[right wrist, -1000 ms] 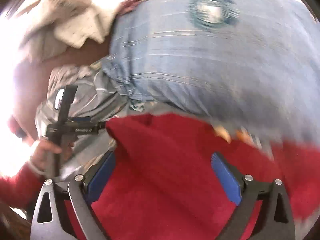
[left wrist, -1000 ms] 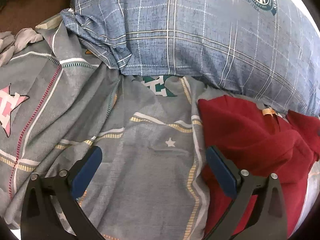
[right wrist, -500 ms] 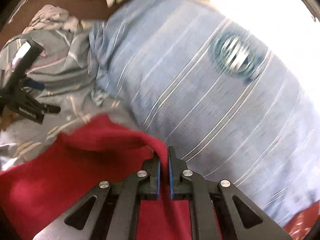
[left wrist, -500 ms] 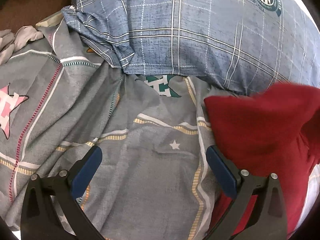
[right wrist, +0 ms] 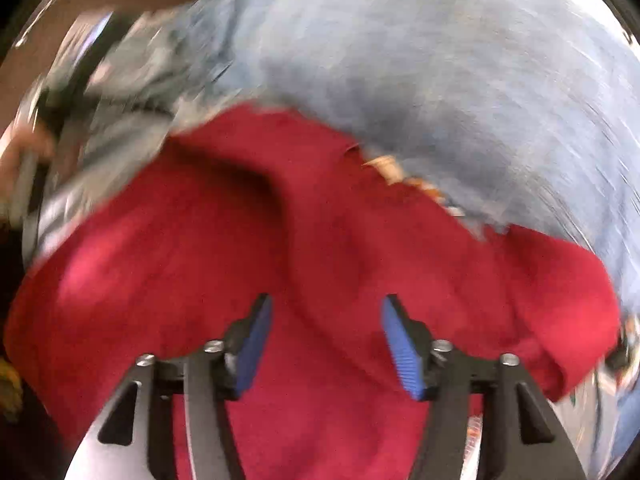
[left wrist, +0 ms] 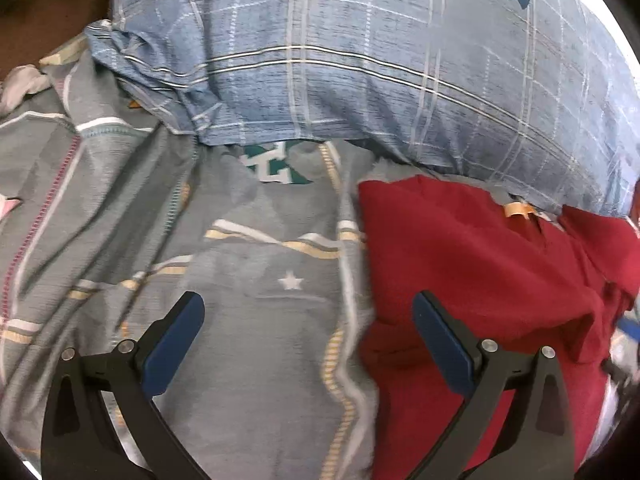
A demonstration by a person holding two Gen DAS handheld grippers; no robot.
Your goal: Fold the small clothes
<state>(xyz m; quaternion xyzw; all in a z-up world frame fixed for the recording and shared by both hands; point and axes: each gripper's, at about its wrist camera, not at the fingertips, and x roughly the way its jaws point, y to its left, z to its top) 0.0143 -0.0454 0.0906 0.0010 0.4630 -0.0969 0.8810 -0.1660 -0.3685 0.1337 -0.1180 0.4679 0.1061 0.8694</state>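
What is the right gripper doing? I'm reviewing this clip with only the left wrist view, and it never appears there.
Observer: The right gripper is open, its blue pads apart above the dark red knit garment, gripping nothing.
Reviewer: Is the garment lying flat under it?
Observer: No. A raised fold runs up the cloth just ahead of the gripper, though that view is motion-blurred.
Reviewer: Can you see my left gripper from there?
Observer: Only as a dark blurred shape at the far left, over the grey patterned bedsheet; whether it is open cannot be told there.
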